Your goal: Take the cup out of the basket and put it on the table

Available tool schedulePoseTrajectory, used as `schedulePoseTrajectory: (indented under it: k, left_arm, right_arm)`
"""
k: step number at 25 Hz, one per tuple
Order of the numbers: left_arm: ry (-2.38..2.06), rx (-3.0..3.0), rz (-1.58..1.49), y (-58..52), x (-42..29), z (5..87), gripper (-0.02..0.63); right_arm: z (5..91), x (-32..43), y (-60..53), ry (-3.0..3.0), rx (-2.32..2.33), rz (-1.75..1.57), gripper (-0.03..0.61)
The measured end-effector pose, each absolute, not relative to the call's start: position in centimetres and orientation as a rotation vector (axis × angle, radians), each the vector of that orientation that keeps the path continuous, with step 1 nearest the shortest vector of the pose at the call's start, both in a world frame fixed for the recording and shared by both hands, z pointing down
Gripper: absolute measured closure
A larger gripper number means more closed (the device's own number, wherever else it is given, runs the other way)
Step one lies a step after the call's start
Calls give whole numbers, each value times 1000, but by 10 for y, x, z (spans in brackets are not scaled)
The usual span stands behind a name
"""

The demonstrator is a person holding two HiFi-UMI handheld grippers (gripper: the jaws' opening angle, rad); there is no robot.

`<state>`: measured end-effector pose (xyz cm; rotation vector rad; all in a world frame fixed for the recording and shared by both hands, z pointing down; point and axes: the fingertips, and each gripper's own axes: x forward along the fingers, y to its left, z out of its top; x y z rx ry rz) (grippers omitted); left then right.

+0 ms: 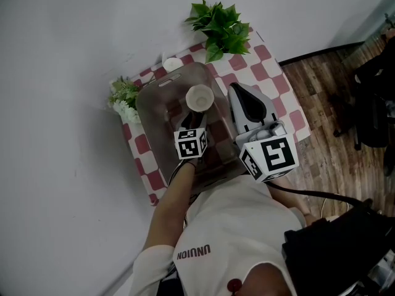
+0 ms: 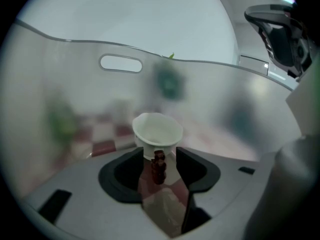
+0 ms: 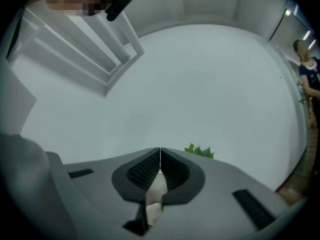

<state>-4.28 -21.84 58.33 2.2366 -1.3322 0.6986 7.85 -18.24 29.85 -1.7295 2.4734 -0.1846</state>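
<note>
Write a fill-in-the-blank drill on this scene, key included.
The white cup stands inside the translucent ____.
The left gripper, aimed at the cup, has its jaws ____.
The right gripper has its jaws ____, with nothing between them.
Missing words: basket; open; shut.

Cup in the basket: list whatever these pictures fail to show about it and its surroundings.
- Base of the cup: head view, hidden under its own rim and the left gripper.
- The dark red mark on its side: left gripper view, too blurred to read.
- Table beyond the basket wall: left gripper view, smeared by frosted plastic.
- Cup and basket: right gripper view, out of frame; only wall and plant tips show.
</note>
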Motion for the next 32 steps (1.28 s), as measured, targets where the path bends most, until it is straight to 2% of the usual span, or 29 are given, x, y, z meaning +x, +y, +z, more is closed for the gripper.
schedulePoseTrajectory:
  k: [32]
  left_arm:
    - [-1262, 2228, 775, -220, -38, 612, 426]
  right_arm:
    - [302, 90, -175, 2454, -1810, -174, 560]
